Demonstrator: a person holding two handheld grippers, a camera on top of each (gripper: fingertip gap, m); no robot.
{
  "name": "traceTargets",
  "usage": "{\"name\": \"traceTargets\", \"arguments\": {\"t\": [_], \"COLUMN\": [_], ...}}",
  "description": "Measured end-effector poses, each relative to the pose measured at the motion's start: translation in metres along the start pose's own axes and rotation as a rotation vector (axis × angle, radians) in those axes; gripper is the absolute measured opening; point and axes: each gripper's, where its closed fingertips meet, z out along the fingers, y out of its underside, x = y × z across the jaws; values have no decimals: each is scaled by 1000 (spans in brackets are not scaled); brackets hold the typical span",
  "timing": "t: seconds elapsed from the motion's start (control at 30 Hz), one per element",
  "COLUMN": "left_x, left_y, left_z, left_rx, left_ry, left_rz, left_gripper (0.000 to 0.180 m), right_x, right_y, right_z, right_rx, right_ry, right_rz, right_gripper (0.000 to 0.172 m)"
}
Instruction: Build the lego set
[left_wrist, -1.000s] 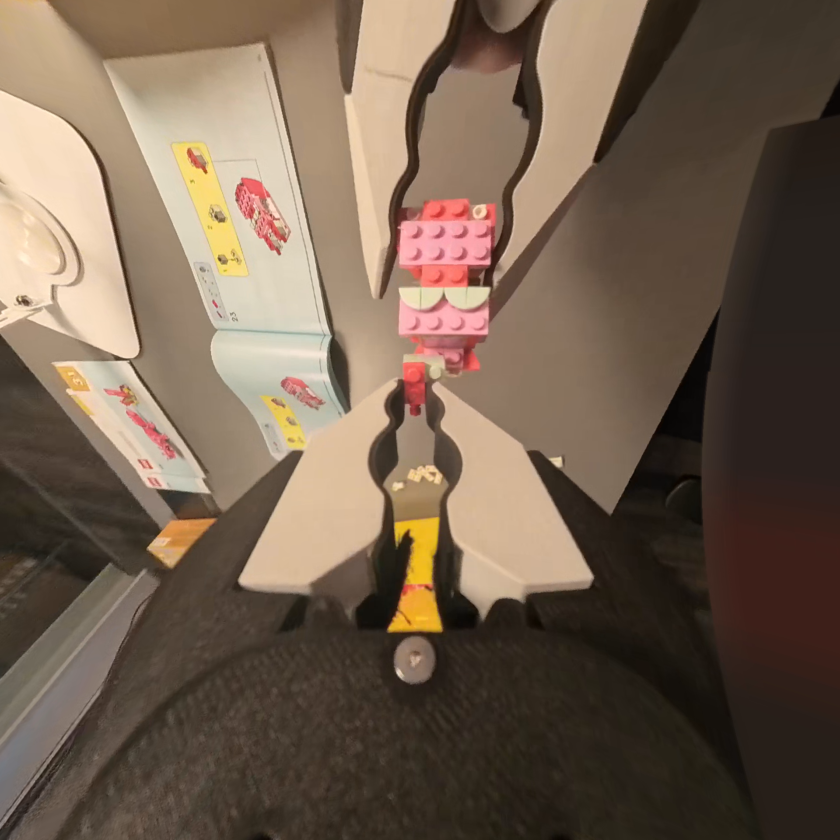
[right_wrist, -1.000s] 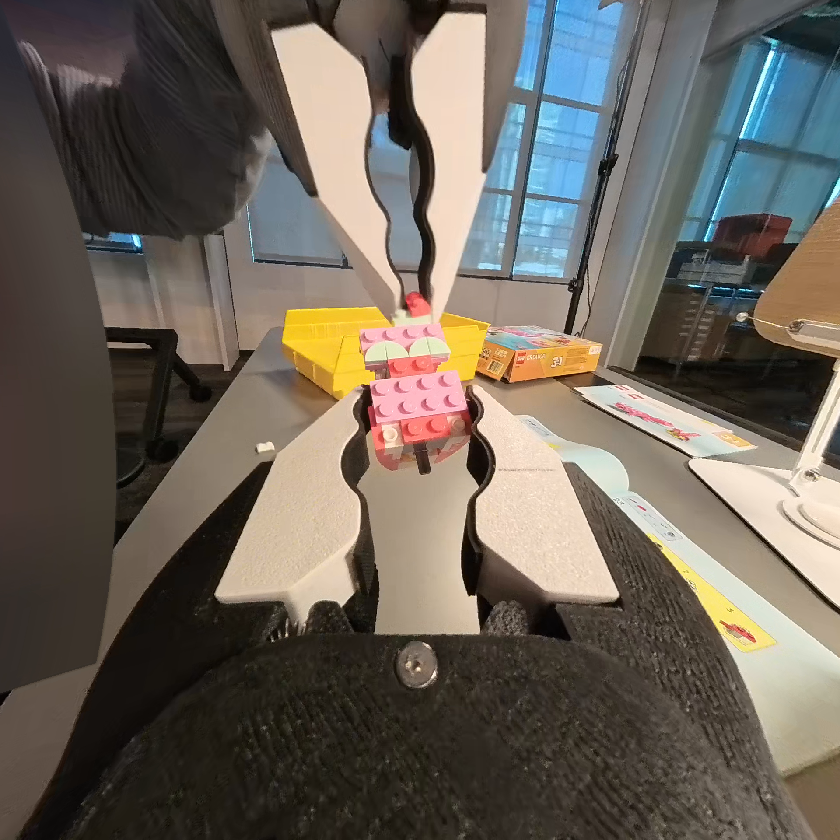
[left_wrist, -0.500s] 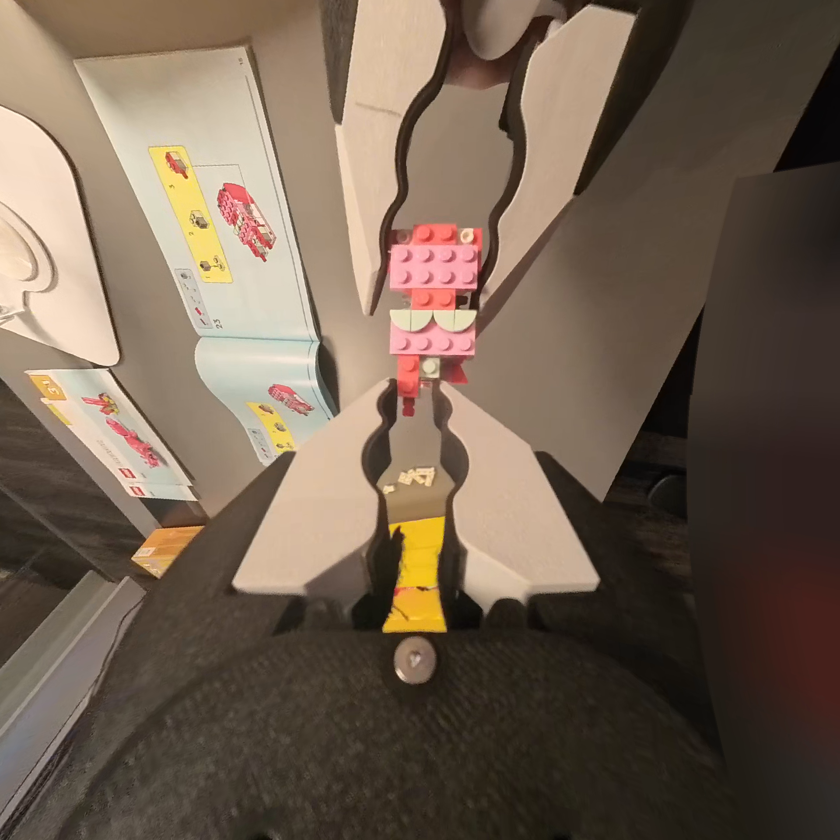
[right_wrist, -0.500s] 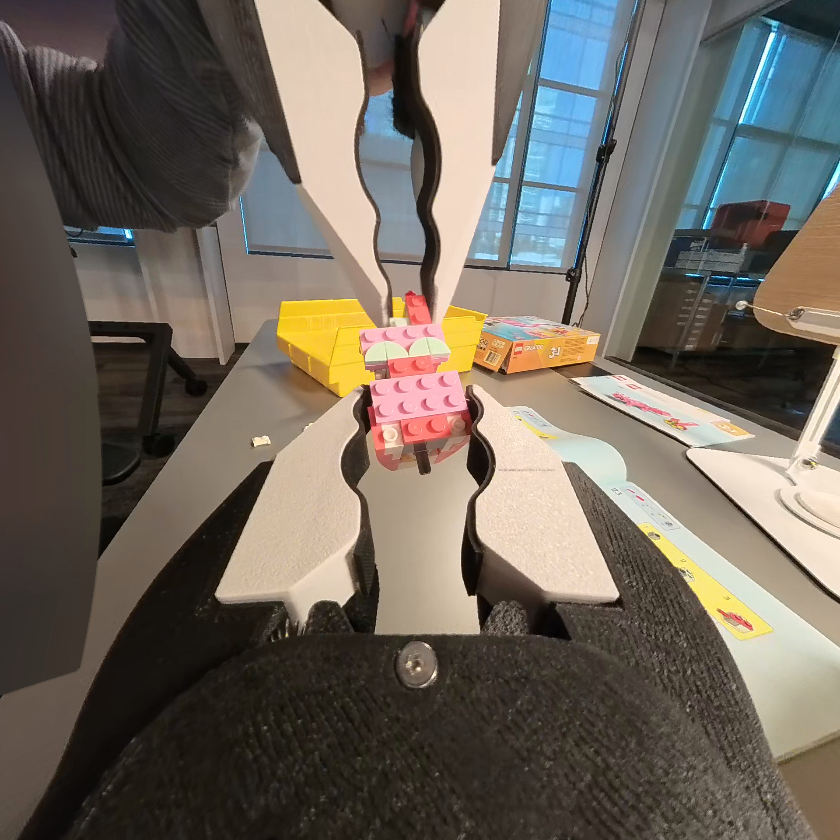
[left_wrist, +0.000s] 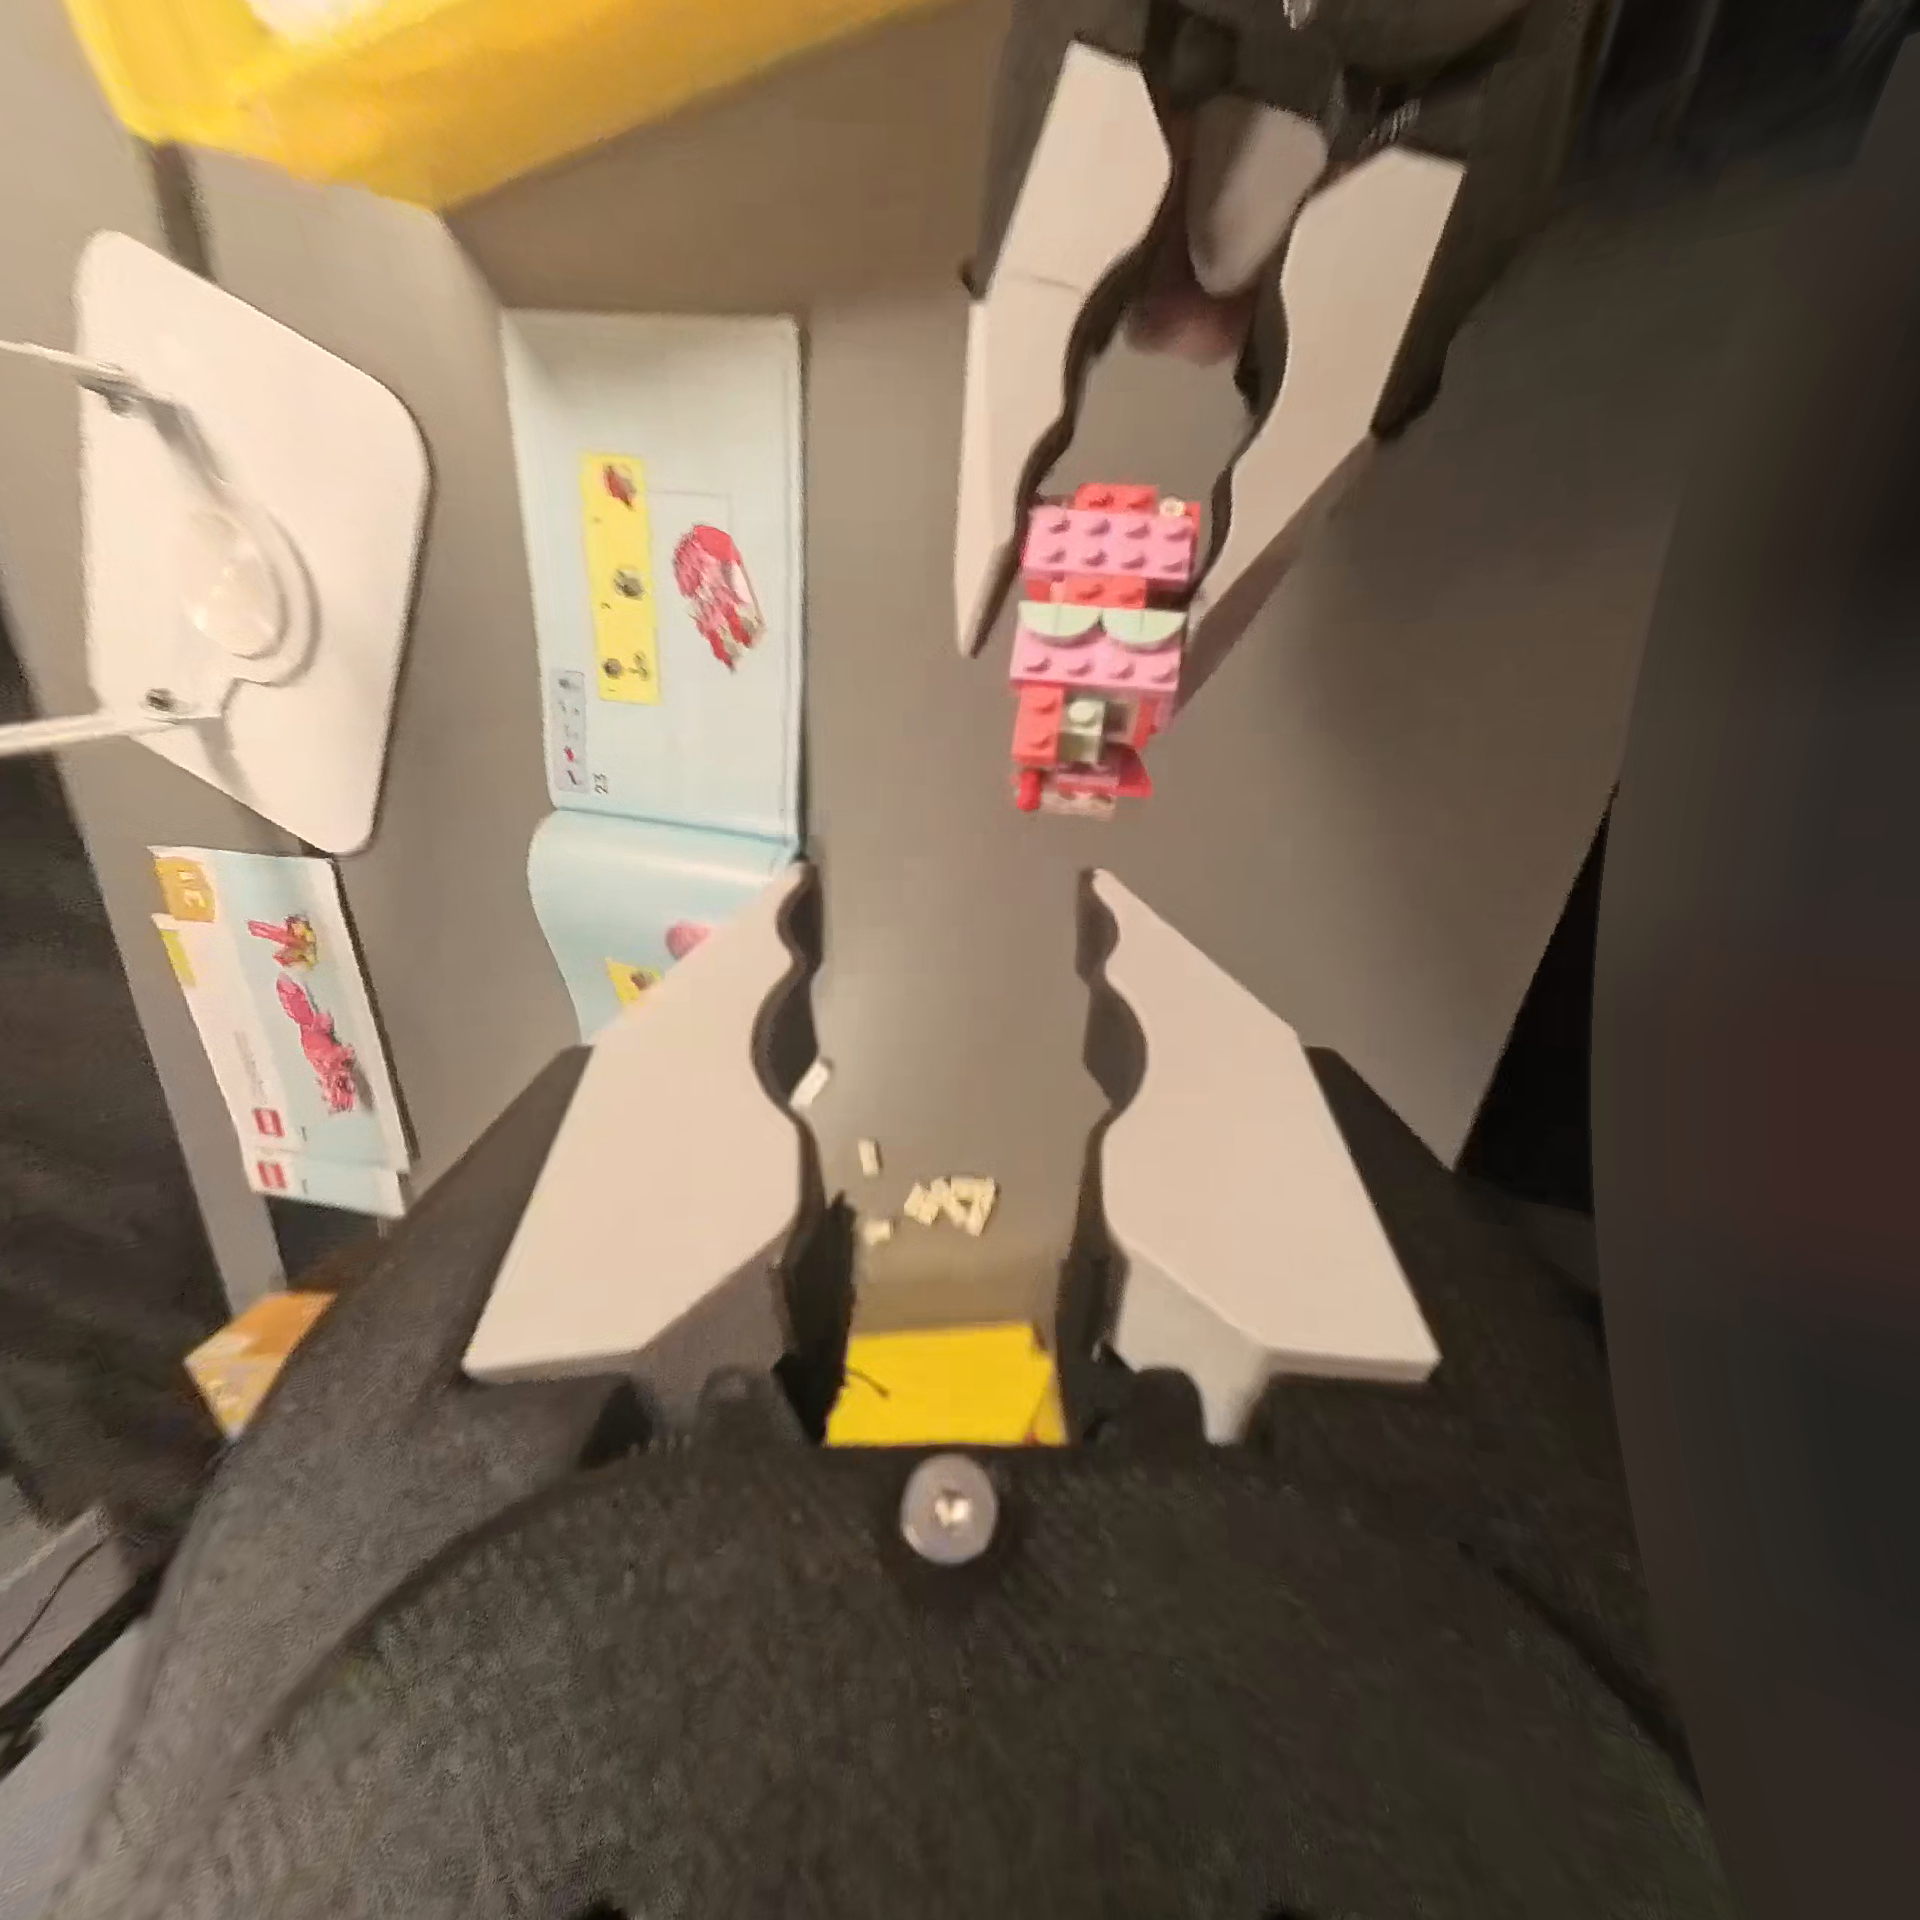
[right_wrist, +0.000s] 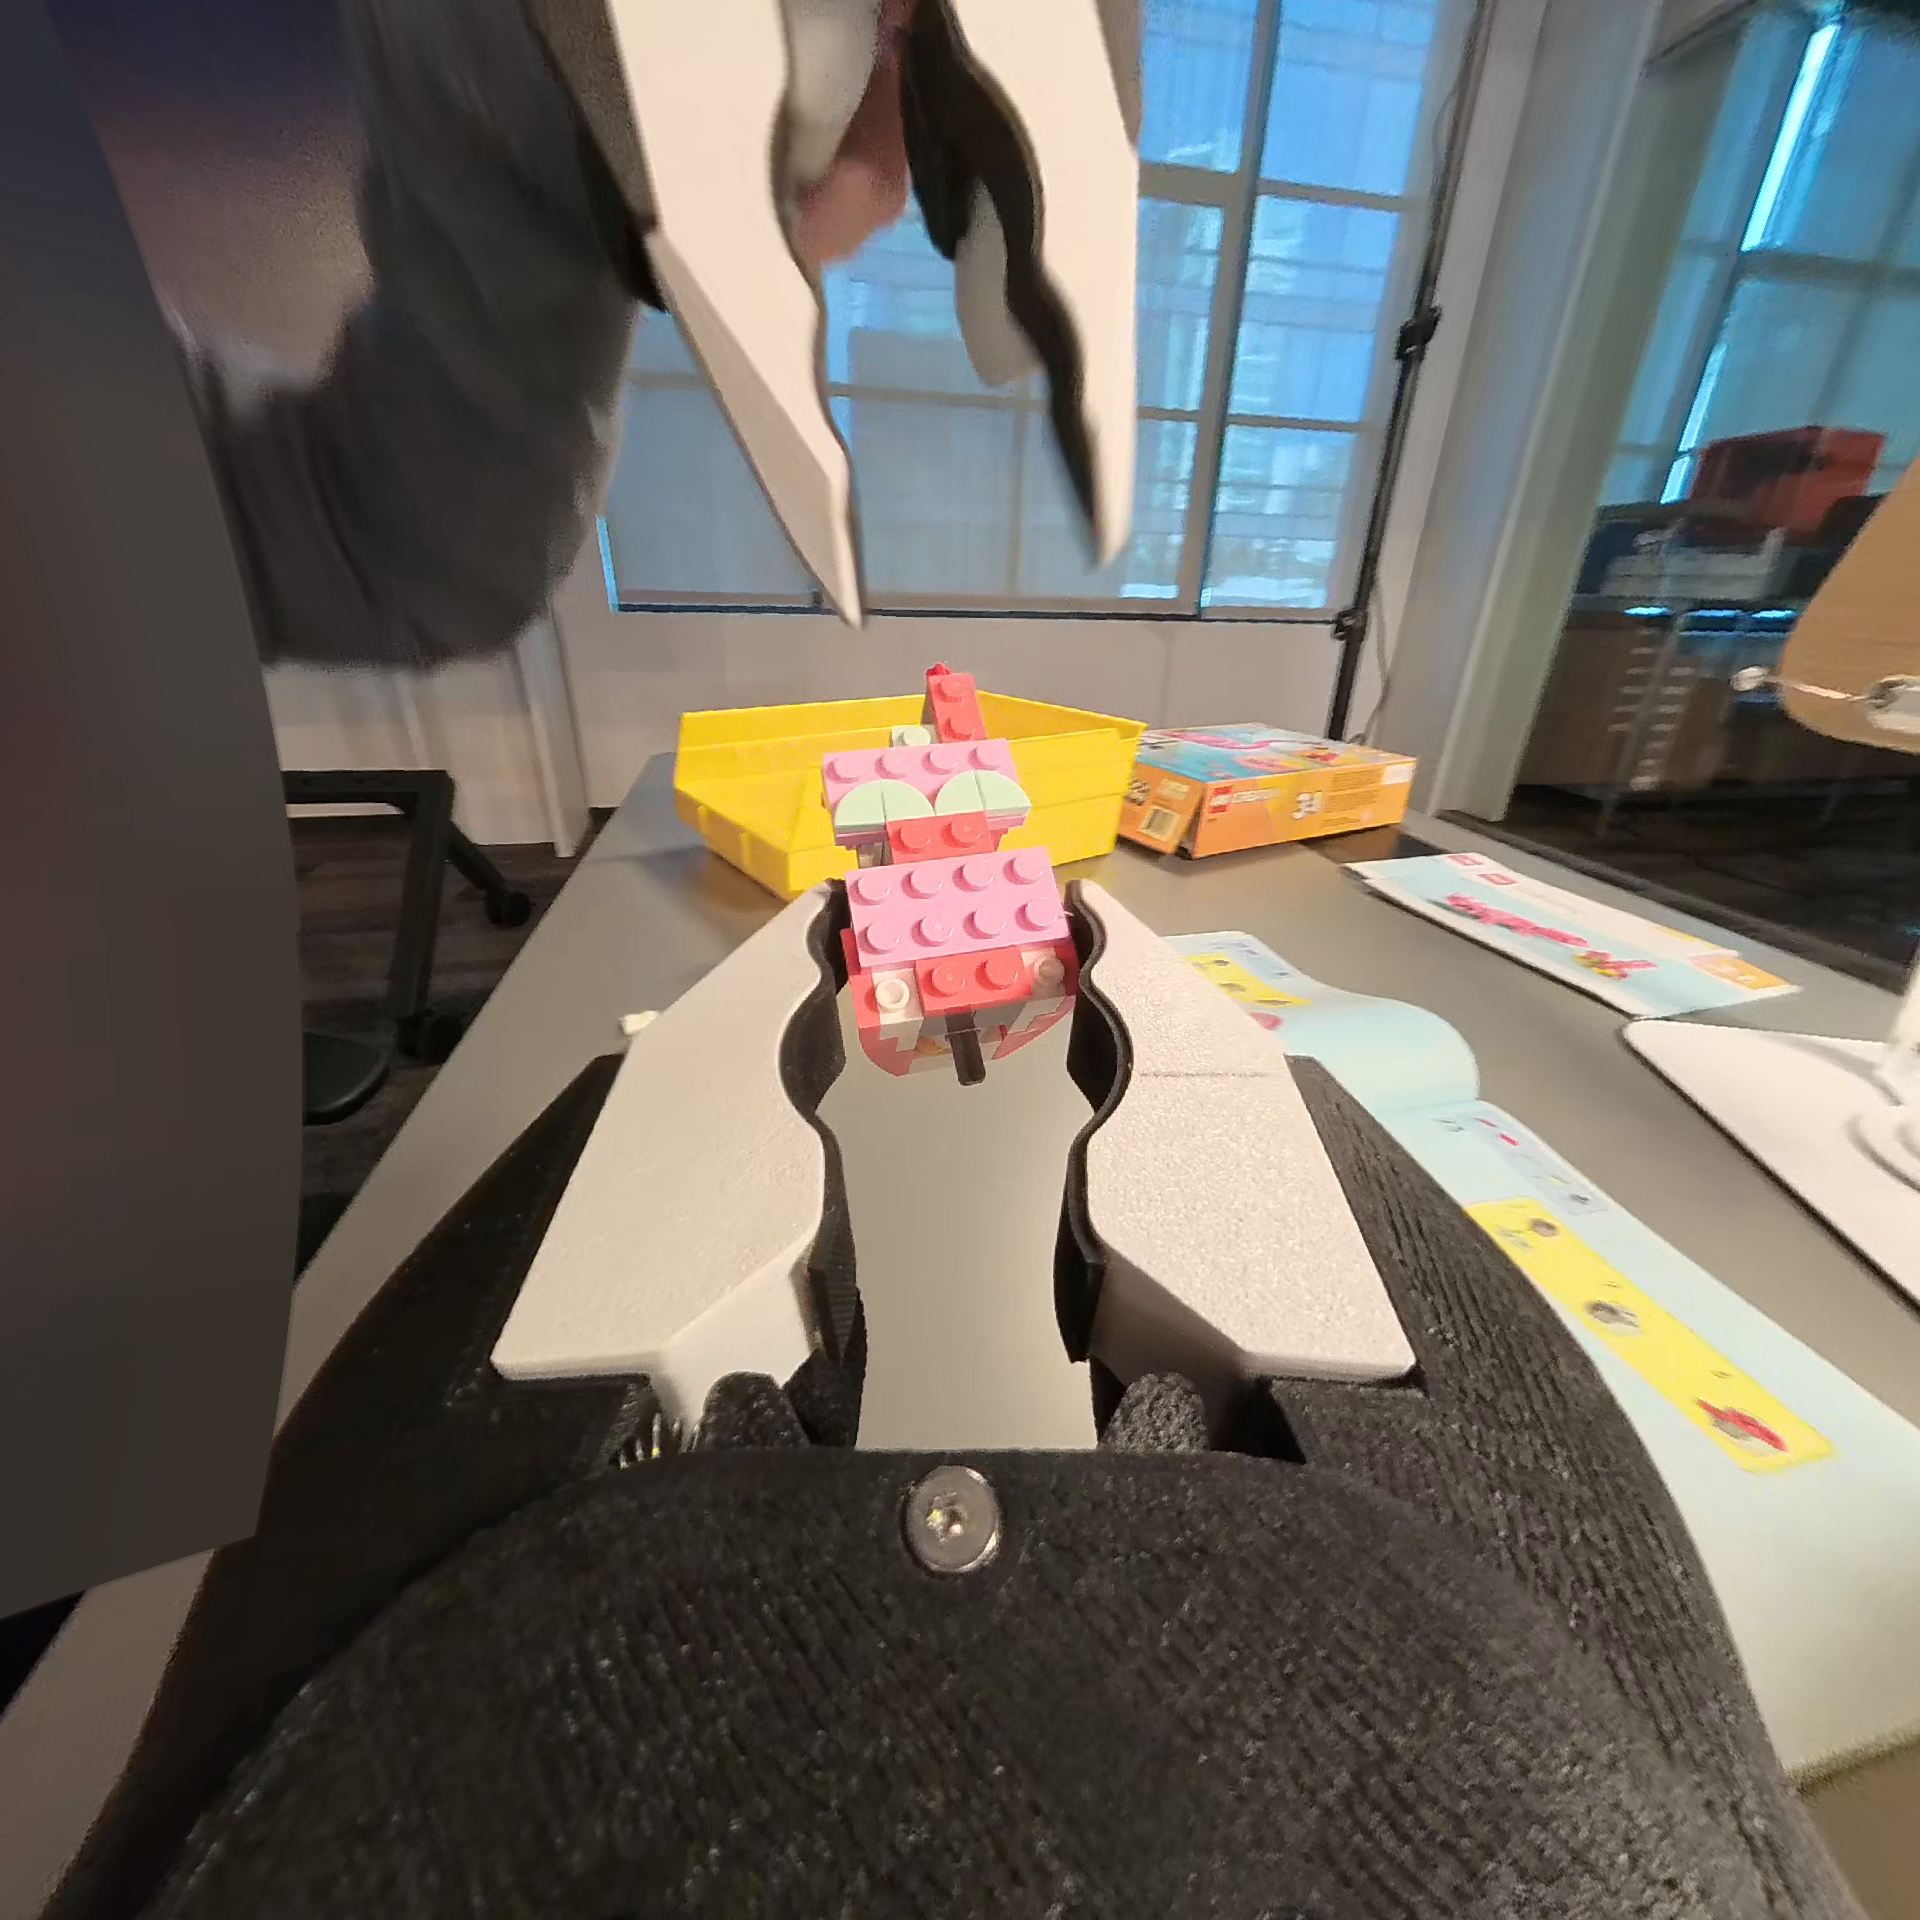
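My right gripper (right_wrist: 954, 914) is shut on a pink and red brick model (right_wrist: 951, 925), with both pads pressed against its sides, and holds it above the grey table (right_wrist: 644, 935). A small red brick (right_wrist: 951, 701) stands on the model's far end. My left gripper (left_wrist: 948, 894) is open and empty, a short way off that end of the model (left_wrist: 1101, 644). In the right wrist view the left gripper (right_wrist: 977, 582) hangs above and beyond the model, jaws apart. The right gripper also shows at the top of the left wrist view, clamped on the model.
A yellow bin (right_wrist: 748, 769) and an orange box (right_wrist: 1278, 800) sit at the table's far end. An open instruction booklet (left_wrist: 665, 582) and a second booklet (right_wrist: 1558, 925) lie to the right. A white lamp base (left_wrist: 239, 540) and several small loose white pieces (left_wrist: 951, 1200) are on the table. The tips of one gripper are about 6 cm away from the tips of the other.
My left gripper opened, let go of the small red brick at the model's end and drew back from it. The brick stayed on the model. The right gripper kept its hold.
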Motion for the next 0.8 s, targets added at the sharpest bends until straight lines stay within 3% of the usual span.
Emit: {"name": "traceTargets", "arguments": {"t": [0.07, 0.13, 0.2, 0.27, 0.4, 0.57, 0.67, 0.8], "left_x": [-3, 0, 15, 31, 35, 41, 41, 34], "left_y": [-1, -10, -17, -11, 2, -2, -2, 8], "left_z": [-6, -9, -18, -14, 22, 38, 47, 56], "left_rx": [176, 419, 681, 799, 707, 640, 609, 611], "left_ry": [-68, -200, -355, -473, -688, -812, -780, -662], "left_rz": [30, 186, 383, 530, 736, 927, 955, 818], "left_gripper": [72, 107, 102, 92, 88, 88, 87, 89], "right_x": [-3, -6, -8, -11, -17, -24, -25, -17], "right_y": [0, 2, 5, 7, 13, 17, 17, 21], "right_z": [0, 1, 1, 2, 5, 6, 5, 3], "right_rx": [-4, -16, -29, -37, -63, -81, -82, -106], "right_ry": [-21, -45, -66, -90, -130, -176, -187, -147], "right_rz": [13, 26, 40, 57, 78, 103, 105, 88], "right_gripper": [40, 40, 40, 40, 40, 40, 40, 40]}}
